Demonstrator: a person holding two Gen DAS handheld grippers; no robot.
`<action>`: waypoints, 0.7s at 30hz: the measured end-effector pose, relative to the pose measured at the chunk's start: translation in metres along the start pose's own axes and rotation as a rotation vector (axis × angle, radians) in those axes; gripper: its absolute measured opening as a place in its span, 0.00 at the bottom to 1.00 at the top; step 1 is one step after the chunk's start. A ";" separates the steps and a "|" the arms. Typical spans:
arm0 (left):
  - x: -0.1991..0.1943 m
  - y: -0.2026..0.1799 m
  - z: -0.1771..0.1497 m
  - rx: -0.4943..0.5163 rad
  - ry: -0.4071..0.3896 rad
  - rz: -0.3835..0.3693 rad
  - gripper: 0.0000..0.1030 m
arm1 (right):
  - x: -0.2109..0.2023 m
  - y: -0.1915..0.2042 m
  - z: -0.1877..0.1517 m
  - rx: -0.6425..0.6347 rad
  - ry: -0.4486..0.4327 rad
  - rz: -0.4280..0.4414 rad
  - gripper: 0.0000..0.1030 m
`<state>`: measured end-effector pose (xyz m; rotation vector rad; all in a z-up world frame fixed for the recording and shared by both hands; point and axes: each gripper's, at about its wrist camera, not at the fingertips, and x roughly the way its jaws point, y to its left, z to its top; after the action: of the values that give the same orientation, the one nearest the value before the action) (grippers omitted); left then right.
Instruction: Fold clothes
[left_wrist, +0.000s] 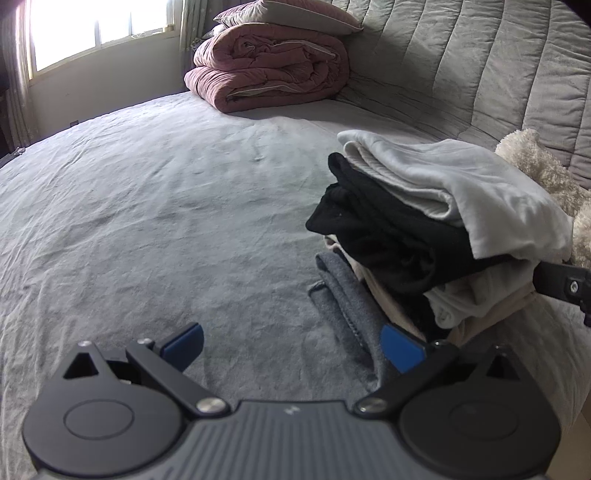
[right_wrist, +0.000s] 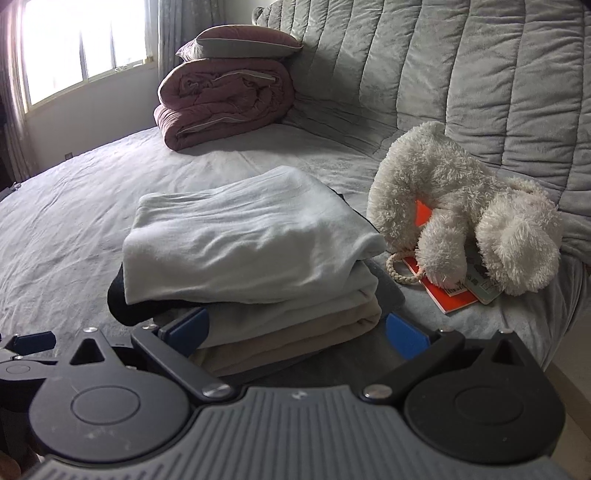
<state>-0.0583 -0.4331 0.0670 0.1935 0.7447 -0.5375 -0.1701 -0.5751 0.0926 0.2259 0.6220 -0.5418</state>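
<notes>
Stack of folded clothes (right_wrist: 251, 254) sits near the bed's (left_wrist: 147, 206) right edge, soft, light, prone to slump, best gripped low at the folded edges; left gripper (left_wrist: 291, 347) wide, empty; right gripper (right_wrist: 295, 328) wide, straddling the stack's base.

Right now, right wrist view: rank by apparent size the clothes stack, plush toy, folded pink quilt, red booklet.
1. clothes stack, nearest the camera, so inflated
2. plush toy
3. folded pink quilt, farther back, so its rank against the toy is unsure
4. red booklet, partly hidden
</notes>
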 end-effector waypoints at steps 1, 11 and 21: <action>-0.001 0.000 0.000 -0.003 -0.003 -0.006 0.99 | 0.000 0.001 0.000 -0.001 0.001 -0.011 1.00; -0.004 -0.003 0.001 0.018 -0.039 0.044 0.99 | 0.008 0.008 -0.002 -0.081 0.020 -0.182 1.00; -0.006 -0.014 0.003 0.054 -0.062 0.068 0.99 | 0.008 0.010 -0.002 -0.085 0.018 -0.172 1.00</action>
<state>-0.0678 -0.4438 0.0731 0.2502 0.6620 -0.4968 -0.1601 -0.5689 0.0872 0.0971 0.6841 -0.6781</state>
